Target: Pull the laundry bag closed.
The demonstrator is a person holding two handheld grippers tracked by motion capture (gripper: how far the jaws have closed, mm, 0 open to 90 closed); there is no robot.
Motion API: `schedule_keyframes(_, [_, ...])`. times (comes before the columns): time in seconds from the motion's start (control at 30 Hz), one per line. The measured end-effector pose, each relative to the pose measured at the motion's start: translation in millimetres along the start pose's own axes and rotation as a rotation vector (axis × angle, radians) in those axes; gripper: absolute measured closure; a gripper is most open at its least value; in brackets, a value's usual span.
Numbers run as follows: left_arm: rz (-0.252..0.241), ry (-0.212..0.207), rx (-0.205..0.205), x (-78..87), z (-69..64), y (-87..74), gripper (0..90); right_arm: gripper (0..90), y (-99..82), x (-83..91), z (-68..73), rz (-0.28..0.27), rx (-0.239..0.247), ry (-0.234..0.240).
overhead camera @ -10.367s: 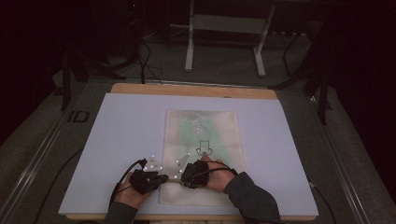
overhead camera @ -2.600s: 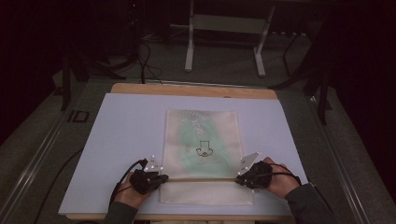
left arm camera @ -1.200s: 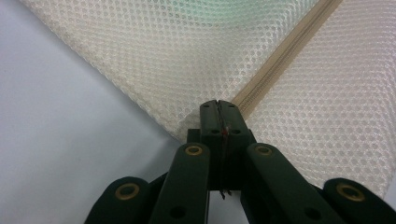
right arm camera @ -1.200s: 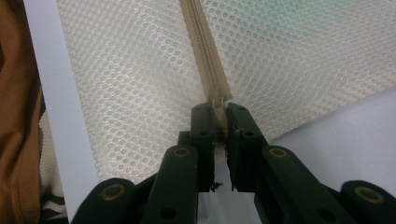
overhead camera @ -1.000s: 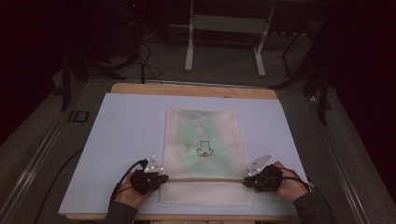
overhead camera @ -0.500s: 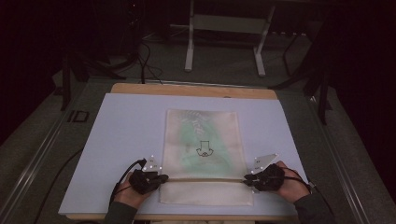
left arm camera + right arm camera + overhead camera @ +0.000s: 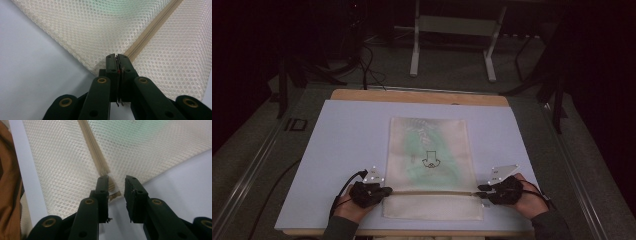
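From above, the mesh bag (image 7: 430,165) lies flat in the middle of the table (image 7: 347,135). Your left gripper (image 7: 384,190) sits at the bag's 8 o'clock corner, your right gripper (image 7: 481,191) at 4 o'clock, at the 2 ends of the zipper (image 7: 432,192).

In the left gripper view, your jaws are pinched together on the bag's edge by the zipper end.

In the right gripper view, your jaws have just been opening. The zipper pull (image 7: 114,195) lies loose between them.

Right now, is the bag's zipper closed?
Closed: the zipper runs unbroken across the mesh bag, its pull at the end.
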State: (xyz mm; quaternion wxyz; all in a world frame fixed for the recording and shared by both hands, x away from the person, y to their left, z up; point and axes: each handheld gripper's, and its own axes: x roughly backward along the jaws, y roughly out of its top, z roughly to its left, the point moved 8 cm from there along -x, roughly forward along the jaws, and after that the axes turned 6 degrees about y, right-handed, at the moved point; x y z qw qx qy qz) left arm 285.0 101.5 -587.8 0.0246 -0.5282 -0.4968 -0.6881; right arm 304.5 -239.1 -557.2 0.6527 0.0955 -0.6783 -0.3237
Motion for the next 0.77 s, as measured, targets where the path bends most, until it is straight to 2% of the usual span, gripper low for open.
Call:
schedule_keyframes(0.47, [0.001, 0.001, -0.004, 0.0, -0.2, 0.2, 87.0, 73.5, -9.2, 9.4, -7.6, -0.059, -0.057, -0.028])
schedule_keyframes(0.77, [-0.002, 0.009, -0.017, 0.2, -0.3, 1.0, 85.2, 73.3, -14.6, 8.3, -11.5, -0.08, -0.08, -0.036])
